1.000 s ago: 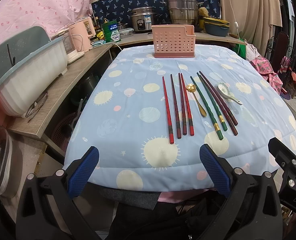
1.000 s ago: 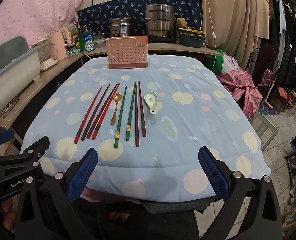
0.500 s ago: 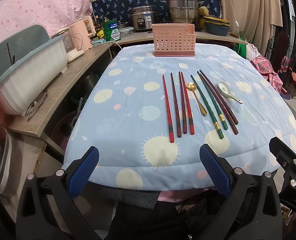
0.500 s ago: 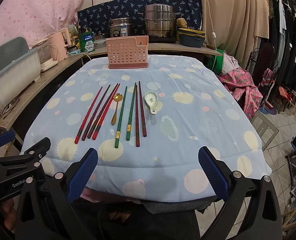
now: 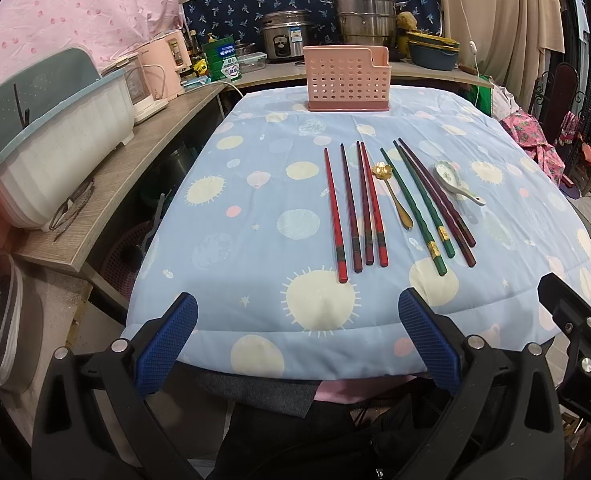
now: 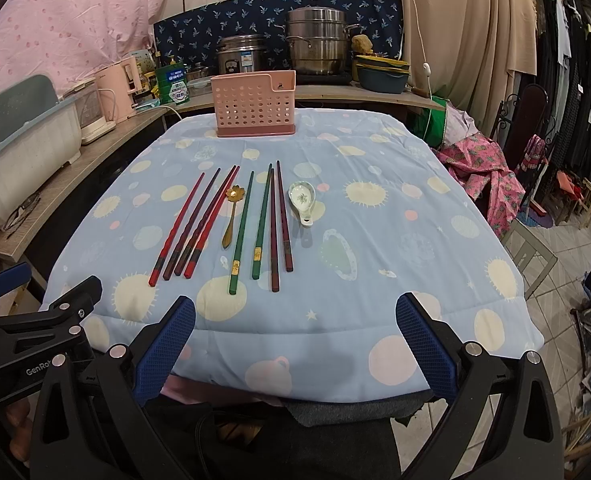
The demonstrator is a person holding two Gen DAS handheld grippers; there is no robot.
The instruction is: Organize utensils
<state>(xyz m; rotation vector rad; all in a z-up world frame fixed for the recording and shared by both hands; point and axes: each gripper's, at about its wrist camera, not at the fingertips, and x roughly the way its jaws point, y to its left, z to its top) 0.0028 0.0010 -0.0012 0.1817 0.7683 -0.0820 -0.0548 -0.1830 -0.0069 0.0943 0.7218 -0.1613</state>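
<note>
Several red chopsticks (image 5: 351, 208) (image 6: 193, 224), a gold spoon (image 5: 393, 192) (image 6: 231, 216), two green chopsticks (image 5: 417, 208) (image 6: 251, 224), two dark maroon chopsticks (image 5: 439, 200) (image 6: 279, 220) and a white ceramic spoon (image 5: 453, 182) (image 6: 302, 200) lie side by side on the blue quilted tabletop (image 5: 255, 240) (image 6: 375, 240). A pink perforated utensil holder (image 5: 346, 79) (image 6: 254, 105) stands upright at the far edge. My left gripper (image 5: 295, 340) hangs open at the near edge, holding nothing. My right gripper (image 6: 293, 340) is open and empty too, also short of the utensils.
A wooden counter (image 5: 107, 184) runs along the left with a white-and-teal dish rack (image 5: 55, 140), glasses and a pink kettle. Pots and a rice cooker (image 5: 289, 38) stand behind the holder. Clothes, chairs and tiled floor (image 6: 535, 240) lie to the right.
Both views have crept slightly forward; the utensils and holder have not moved and both grippers stay open.
</note>
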